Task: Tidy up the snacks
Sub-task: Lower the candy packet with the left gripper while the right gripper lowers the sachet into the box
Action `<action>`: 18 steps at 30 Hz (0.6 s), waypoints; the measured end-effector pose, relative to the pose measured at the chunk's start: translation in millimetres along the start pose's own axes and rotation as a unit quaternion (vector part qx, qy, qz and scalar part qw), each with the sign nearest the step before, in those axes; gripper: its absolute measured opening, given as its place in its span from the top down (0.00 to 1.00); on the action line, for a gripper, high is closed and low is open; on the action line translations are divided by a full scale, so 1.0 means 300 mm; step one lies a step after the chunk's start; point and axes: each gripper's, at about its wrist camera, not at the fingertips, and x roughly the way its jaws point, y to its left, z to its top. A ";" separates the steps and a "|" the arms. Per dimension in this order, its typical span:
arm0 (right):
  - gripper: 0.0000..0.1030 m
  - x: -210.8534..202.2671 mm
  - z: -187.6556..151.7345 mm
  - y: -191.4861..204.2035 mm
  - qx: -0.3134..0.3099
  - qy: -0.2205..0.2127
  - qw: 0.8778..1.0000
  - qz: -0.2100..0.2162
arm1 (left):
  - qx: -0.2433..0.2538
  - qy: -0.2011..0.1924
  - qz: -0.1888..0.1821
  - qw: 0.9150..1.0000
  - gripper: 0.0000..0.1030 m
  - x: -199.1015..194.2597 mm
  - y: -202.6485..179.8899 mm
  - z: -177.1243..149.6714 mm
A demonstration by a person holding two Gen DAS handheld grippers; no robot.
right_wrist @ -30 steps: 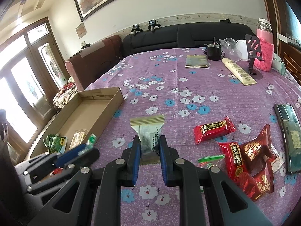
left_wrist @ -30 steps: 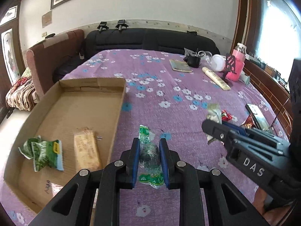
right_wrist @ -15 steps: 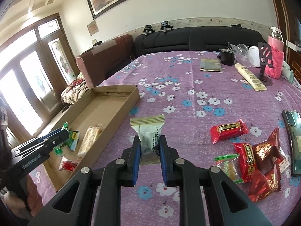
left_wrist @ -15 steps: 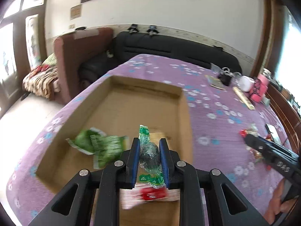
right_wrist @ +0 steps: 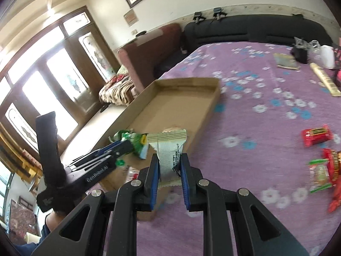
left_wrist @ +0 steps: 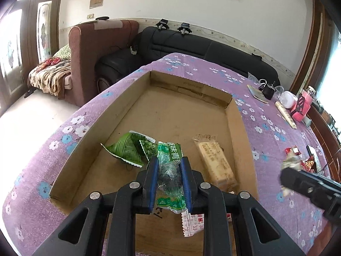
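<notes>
Here we see the left claw (left_wrist: 169,171) pinching a clear green-printed snack packet (left_wrist: 169,178) above the cardboard box (left_wrist: 136,106), over a green bag (left_wrist: 130,148) and a tan bar (left_wrist: 215,164) lying inside. The right claw (right_wrist: 169,168) grips a pale wafer packet (right_wrist: 169,149) near the box's edge; red snacks (right_wrist: 316,136) lie on the purple-clothed counter (right_wrist: 255,128).

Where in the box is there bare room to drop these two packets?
The far half of the cardboard box, up to its back wall, is bare. The near half is crowded: green packets left, tan bar right, red-white wrapper nearest. The strip between packets and bar is narrow.
</notes>
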 end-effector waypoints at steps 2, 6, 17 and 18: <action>0.82 0.033 0.008 0.026 0.004 0.004 1.000 0.008 | -0.004 0.005 -0.001 1.000 0.79 0.010 0.004 -0.002; 0.82 0.106 0.033 0.030 0.043 0.012 0.998 0.038 | -0.005 0.012 -0.010 1.000 0.79 0.021 0.003 -0.001; 0.82 0.219 0.025 0.000 0.066 0.027 0.996 0.058 | -0.005 0.016 -0.013 1.000 0.79 0.030 -0.002 0.002; 0.82 0.222 0.025 0.000 0.063 0.026 0.996 0.058 | -0.004 0.017 -0.013 1.000 0.79 0.031 -0.002 0.001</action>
